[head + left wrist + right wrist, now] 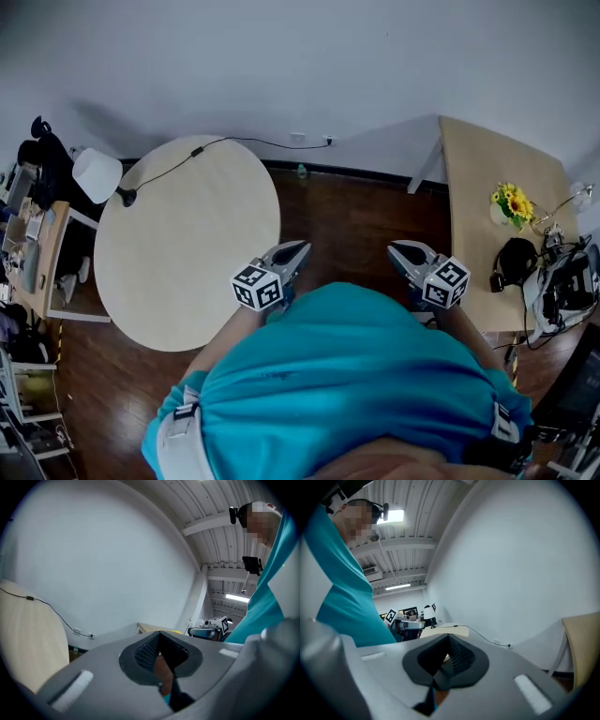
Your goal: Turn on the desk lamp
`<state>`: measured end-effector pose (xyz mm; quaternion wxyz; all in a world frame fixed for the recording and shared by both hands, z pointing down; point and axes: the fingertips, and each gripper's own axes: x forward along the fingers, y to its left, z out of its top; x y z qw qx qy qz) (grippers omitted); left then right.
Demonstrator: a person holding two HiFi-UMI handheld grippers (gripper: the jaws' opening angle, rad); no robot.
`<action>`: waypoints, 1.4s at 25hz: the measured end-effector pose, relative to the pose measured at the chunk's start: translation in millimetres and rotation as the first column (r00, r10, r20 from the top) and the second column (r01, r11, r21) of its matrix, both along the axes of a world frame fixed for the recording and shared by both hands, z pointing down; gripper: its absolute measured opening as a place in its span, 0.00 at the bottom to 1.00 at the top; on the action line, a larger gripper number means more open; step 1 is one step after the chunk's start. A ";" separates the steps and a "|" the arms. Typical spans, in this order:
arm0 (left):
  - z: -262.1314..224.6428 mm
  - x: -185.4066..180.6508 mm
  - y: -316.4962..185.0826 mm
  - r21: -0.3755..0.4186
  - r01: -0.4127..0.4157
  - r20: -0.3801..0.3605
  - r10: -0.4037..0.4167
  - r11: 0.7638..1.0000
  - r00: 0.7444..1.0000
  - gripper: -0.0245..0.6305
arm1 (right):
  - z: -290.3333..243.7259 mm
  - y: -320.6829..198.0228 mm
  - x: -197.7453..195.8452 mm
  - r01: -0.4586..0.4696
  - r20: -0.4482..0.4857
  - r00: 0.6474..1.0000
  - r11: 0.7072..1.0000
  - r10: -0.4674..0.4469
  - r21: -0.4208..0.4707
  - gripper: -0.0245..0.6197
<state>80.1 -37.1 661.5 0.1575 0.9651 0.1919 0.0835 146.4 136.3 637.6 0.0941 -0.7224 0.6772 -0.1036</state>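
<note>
The round table (187, 253) fills the head view's left, at about 10 o'clock from the person. A rectangular table (478, 187) stands at 2 o'clock against the white wall. The person's teal shirt (356, 375) takes up the bottom of that view, and both grippers are held just in front of it, over the dark wood floor and well apart from either table.

The left gripper (300, 247) has its jaws pressed together with nothing between them. The right gripper (397, 248) is likewise closed and empty.

The desk lamp (97, 174), with its white shade, stands at the round table's 10 o'clock edge. Its black cable (173, 167) runs across the tabletop toward a wall outlet (298, 138) at 12 o'clock. Sunflowers (511, 202) sit on the rectangular table.
</note>
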 end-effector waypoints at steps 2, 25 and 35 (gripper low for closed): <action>-2.0 23.4 4.5 0.009 0.006 0.012 -0.006 1.000 1.000 0.04 | 0.9 0.8 29.8 0.010 0.015 1.000 1.000 -0.010 0.008 0.04; 34.9 312.9 -266.7 -0.149 0.131 0.066 -0.122 0.980 0.990 0.04 | -6.0 -292.5 339.6 0.159 0.062 0.986 0.982 -0.153 -0.102 0.04; 39.3 380.1 -345.3 -0.044 0.505 0.127 -0.496 0.862 0.859 0.04 | 4.3 -375.7 456.5 0.444 0.099 0.893 0.895 -0.438 -0.042 0.04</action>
